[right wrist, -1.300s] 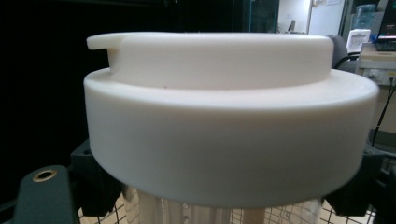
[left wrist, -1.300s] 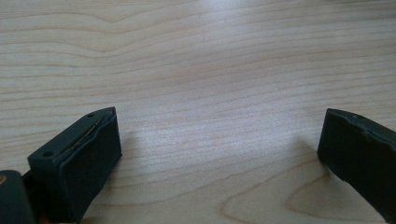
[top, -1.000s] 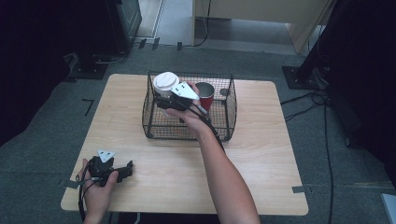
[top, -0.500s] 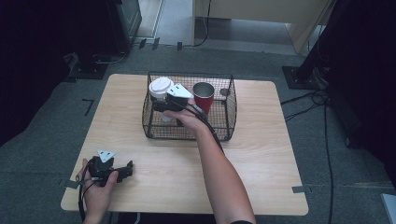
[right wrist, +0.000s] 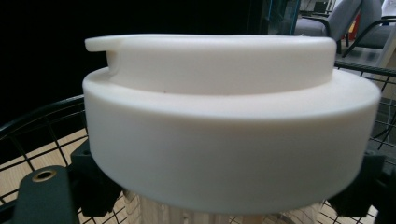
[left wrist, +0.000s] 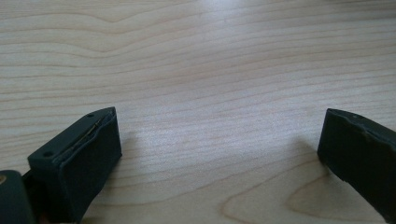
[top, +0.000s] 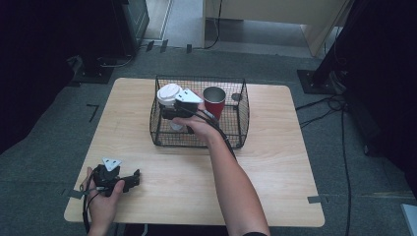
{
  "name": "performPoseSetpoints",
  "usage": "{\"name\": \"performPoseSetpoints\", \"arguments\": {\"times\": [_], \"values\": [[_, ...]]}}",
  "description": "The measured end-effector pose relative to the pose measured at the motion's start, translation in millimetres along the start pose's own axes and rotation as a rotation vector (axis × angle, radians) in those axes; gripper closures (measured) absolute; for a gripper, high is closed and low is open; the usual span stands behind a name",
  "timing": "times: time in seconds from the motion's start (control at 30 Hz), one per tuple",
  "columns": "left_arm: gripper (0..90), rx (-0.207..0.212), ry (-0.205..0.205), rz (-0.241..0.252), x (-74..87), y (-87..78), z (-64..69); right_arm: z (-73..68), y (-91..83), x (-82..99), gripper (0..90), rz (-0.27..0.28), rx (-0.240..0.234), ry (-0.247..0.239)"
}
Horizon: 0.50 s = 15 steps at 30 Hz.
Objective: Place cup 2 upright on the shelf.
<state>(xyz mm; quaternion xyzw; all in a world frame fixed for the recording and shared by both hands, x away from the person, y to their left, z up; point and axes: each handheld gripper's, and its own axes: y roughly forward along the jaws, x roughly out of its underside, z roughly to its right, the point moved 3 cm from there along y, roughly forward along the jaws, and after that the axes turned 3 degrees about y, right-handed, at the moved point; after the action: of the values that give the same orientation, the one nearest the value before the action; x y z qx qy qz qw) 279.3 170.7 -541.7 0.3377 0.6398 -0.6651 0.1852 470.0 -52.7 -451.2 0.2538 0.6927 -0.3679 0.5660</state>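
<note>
Seen from above, on the pale wooden table (top: 275,162): right gripper (top: 169,114) inside the black wire basket (top: 241,118), clamped on a cup with a white lid (top: 168,93), that lid just beyond the grey three-cornered plate and level with the basket's rim; red cup (top: 214,101) upright just to the right of that gripper, apart from the white-lidded one and within the same basket; forearm reaching in over the basket's near wall. Well apart, at the near left corner of the table, left gripper (top: 132,179) lying low on the wood, held in a hand (top: 101,196), jaws pointing right and holding nothing, cable trailing off the near edge. Along the left gripper's own jaws: bare wood grain between two black pads (left wrist: 88,158), spread wide, one at each lower corner, nothing between them, both close above the tabletop. Along the right gripper's jaws: white lid close up, broad rim with a raised inner step, sitting just above the black pads (right wrist: 93,182), which press on the cup's clear body below the rim from both sides; jaws near their tightest, having just eased apart a touch with the cup between them; basket wire behind and below, table wood showing through the mesh at lower left; chairs far off at upper right.
</note>
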Motion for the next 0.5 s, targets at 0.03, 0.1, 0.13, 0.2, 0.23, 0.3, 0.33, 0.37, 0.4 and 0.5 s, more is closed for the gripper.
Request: {"name": "performPoseSetpoints", "arguments": {"times": [0.03, 0.1, 0.13, 0.2, 0.23, 0.3, 0.33, 0.37, 0.4, 0.5], "values": [[0.2, 0.000, -0.002, 0.001, 0.0, 0.1, 0.1, -0.1, -0.6, 0.1, 14.9, -0.003, 0.000, -0.002], [0.2, 0.000, -0.002, 0.001, 0.0, 0.1, 0.2, -0.2, -2.0, 0.2, 13.4, -0.002, 0.003, -0.020], [0.2, 0.000, -0.002, 0.002, 0.0, 0.1, 0.1, -0.1, -2.5, 0.1, 11.2, -0.003, 0.004, -0.022], [0.2, -0.001, -0.003, 0.002, 0.0, 0.2, 0.2, 0.0, -3.7, -0.8, 8.9, 0.003, 0.004, -0.035], [0.2, 0.000, -0.003, 0.002, 0.0, 0.2, 0.3, -0.2, -4.2, -0.7, 8.8, 0.000, 0.002, -0.042], [0.2, 0.000, -0.003, 0.001, 0.0, 0.1, 0.2, -0.6, -5.3, -0.1, 7.4, -0.006, -0.003, -0.057], [0.2, 0.000, -0.002, 0.001, 0.0, 0.1, 0.2, -0.7, -5.7, 0.3, 6.6, -0.011, -0.003, -0.066], [0.2, 0.000, -0.002, 0.001, 0.0, 0.1, 0.2, -0.9, -6.3, 0.4, 6.3, -0.012, -0.005, -0.073], [0.2, 0.000, -0.001, -0.001, 0.1, 0.0, 0.1, -0.8, -6.8, 0.3, 5.4, -0.013, -0.006, -0.076], [0.2, 0.000, 0.000, -0.001, 0.1, 0.0, 0.1, -0.7, -9.2, -1.7, 3.7, -0.004, -0.020, -0.074]]}}
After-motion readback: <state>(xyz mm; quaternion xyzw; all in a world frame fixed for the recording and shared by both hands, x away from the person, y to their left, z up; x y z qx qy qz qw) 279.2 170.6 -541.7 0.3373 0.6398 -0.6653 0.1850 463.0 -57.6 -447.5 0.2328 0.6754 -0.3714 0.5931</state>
